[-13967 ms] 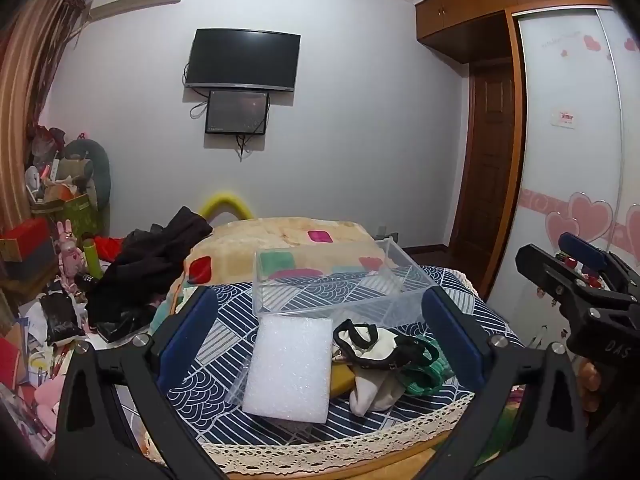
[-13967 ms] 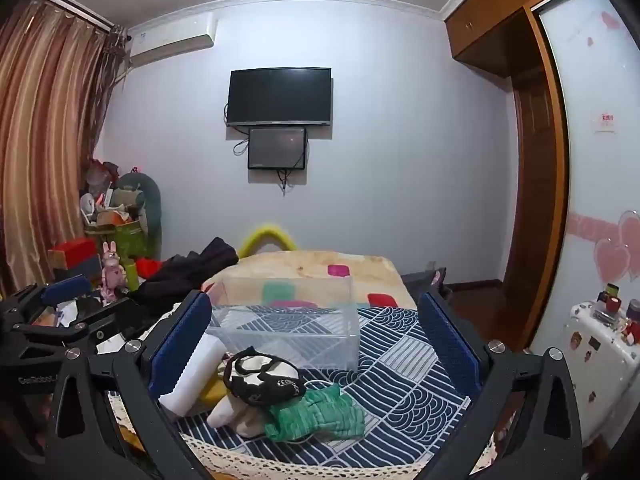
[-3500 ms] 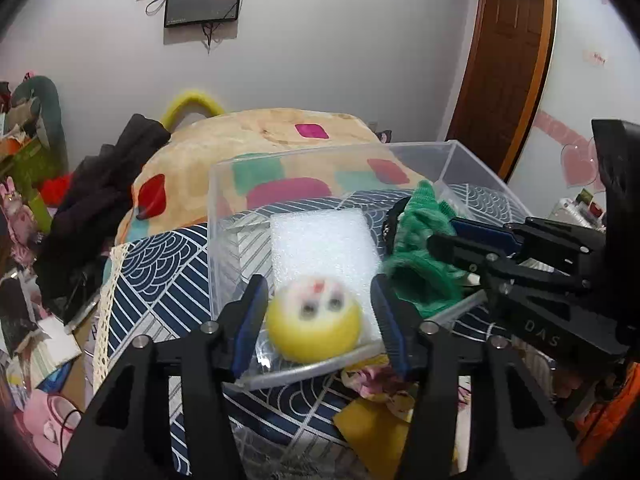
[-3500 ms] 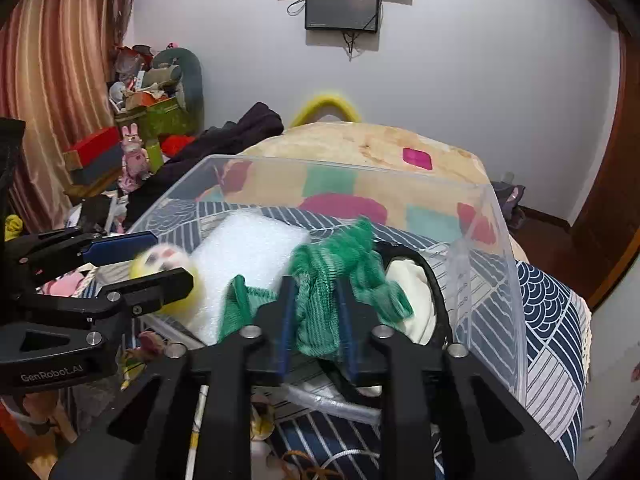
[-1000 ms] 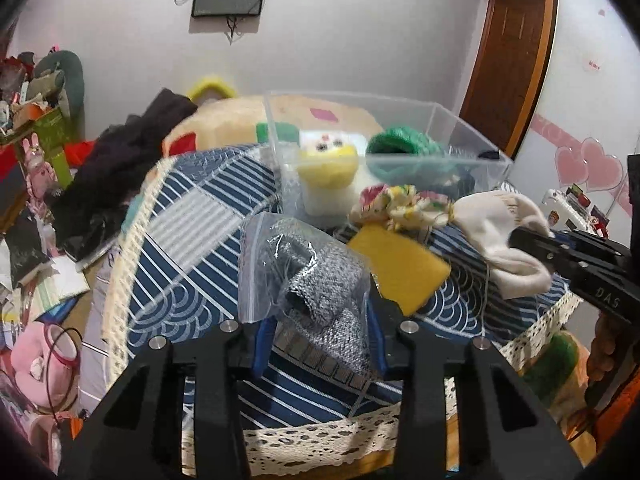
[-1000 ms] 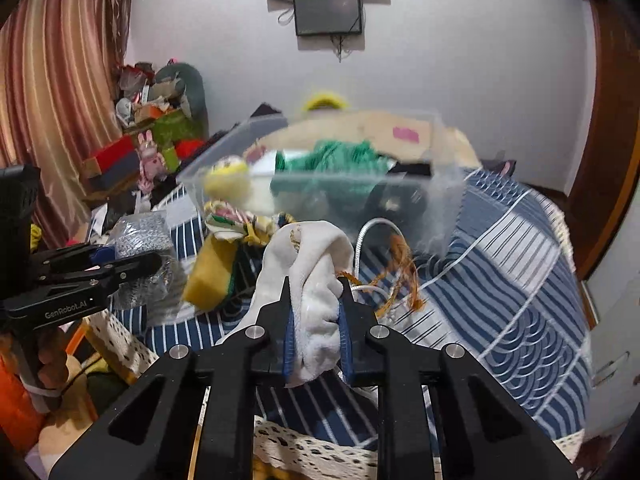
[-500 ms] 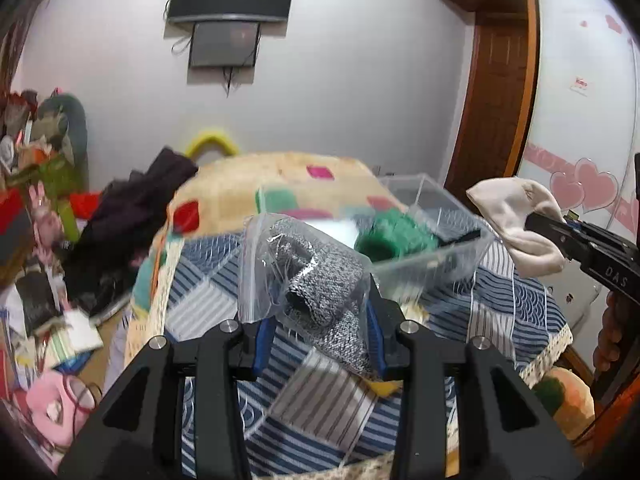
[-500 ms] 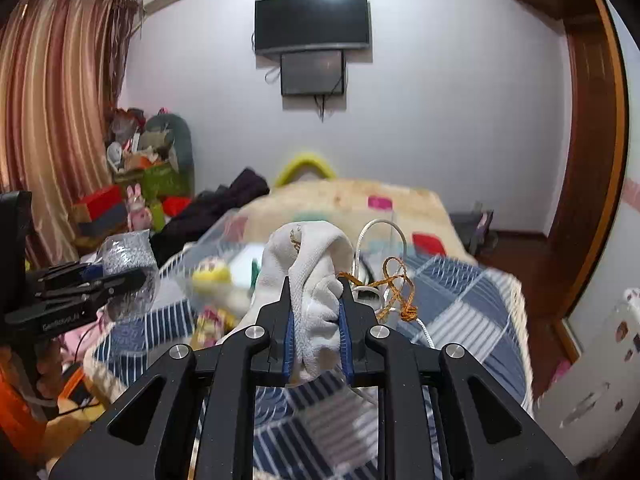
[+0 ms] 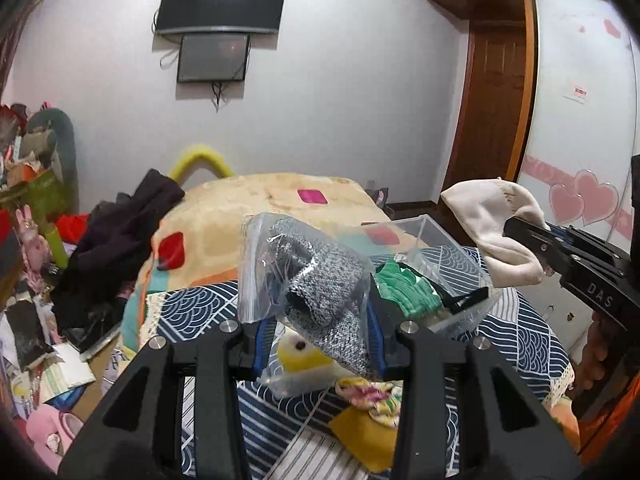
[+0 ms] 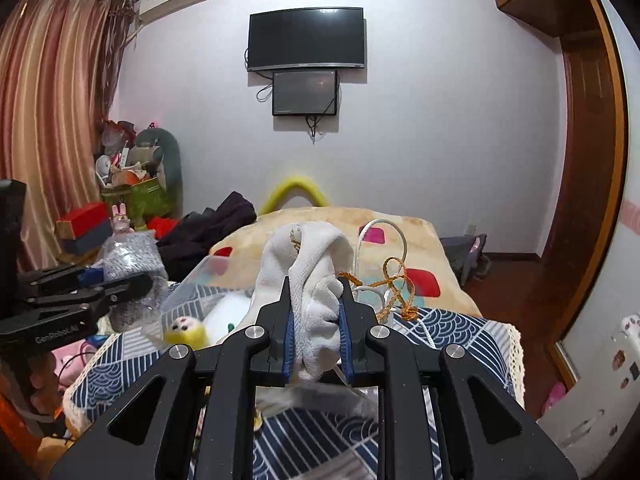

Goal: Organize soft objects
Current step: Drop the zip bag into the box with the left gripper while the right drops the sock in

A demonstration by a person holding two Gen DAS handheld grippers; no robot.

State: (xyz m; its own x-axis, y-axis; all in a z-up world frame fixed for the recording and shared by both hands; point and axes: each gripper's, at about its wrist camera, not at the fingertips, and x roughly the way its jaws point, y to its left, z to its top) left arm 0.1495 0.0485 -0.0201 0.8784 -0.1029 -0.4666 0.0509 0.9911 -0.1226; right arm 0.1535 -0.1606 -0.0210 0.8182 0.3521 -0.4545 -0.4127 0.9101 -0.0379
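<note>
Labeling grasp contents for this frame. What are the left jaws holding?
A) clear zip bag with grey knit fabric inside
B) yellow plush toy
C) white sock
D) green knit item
A: the left gripper is shut on the clear zip bag of grey knit fabric, while the white sock sits in the right gripper.

left wrist: close behind its tool, facing bed | right wrist: likewise | shared: bed, probably same TV
</note>
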